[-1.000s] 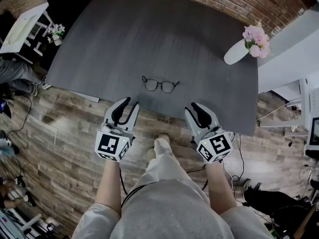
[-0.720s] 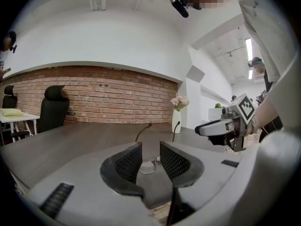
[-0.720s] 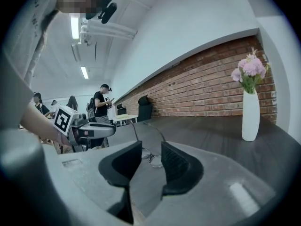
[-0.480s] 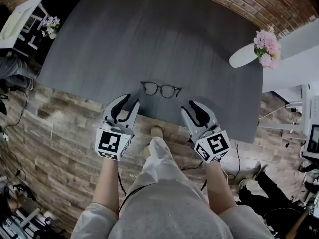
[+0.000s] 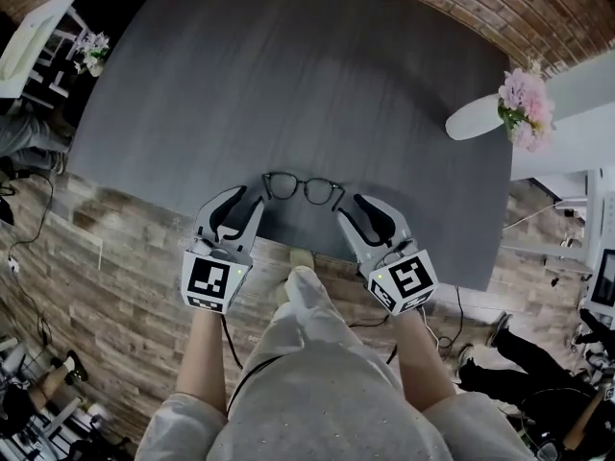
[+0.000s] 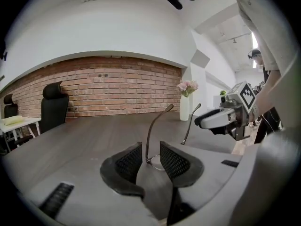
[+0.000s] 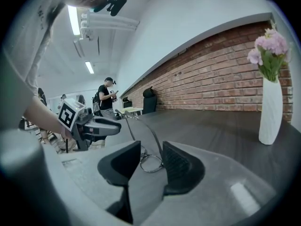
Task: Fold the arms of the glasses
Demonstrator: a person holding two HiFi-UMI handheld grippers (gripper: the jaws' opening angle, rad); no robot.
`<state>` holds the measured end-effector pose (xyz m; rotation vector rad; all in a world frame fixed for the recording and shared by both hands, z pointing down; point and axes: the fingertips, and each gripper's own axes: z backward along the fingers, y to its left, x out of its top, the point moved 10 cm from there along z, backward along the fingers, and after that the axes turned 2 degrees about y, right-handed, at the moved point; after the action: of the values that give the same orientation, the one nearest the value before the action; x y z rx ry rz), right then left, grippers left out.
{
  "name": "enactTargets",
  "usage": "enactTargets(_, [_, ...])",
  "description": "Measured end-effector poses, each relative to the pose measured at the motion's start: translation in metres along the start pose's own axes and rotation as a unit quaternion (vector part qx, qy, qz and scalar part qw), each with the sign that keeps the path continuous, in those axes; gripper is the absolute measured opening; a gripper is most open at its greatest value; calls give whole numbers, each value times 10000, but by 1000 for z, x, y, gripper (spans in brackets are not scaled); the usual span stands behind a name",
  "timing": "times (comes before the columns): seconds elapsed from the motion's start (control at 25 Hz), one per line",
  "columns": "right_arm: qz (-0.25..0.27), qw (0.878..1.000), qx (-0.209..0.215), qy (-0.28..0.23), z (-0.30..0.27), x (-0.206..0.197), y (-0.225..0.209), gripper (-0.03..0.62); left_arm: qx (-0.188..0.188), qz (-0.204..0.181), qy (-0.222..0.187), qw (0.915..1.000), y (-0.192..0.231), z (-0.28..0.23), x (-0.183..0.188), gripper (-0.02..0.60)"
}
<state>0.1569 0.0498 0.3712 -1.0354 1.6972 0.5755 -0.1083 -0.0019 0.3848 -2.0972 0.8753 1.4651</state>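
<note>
A pair of dark-framed glasses [image 5: 303,188] lies on the dark grey surface [image 5: 288,75], close to its near edge and directly in front of the person, with both arms unfolded and rising at a slant off the surface. The left gripper [image 5: 248,203] sits at the glasses' left end; its jaws stand a little apart, and in the left gripper view the hinge and one thin arm stand in the gap with space on either side. The right gripper [image 5: 348,207] sits at the opposite end; its jaws have just been opening and now stand wide, with a lens ring and the base of the other arm between them, that arm running just beside one pad, though contact cannot be made out. The two grippers face each other slightly across the frame, both tilted a little downward. A white vase [image 5: 478,118] of pink flowers [image 5: 527,104] stands well apart at the far right corner, and wood-plank floor [image 5: 115,257] shows below the surface's edge
</note>
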Motion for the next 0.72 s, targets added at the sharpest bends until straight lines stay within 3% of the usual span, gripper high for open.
enactTargets(0.36, [131,9993,314,143,-19,-4,-23,140,-13,-201,285,9994,3,-23,-5,117])
enactTargets(0.72, [142,9986,475,170,-33,-3,-27,138,-174,-188,242,9994,11,-36,-1,115])
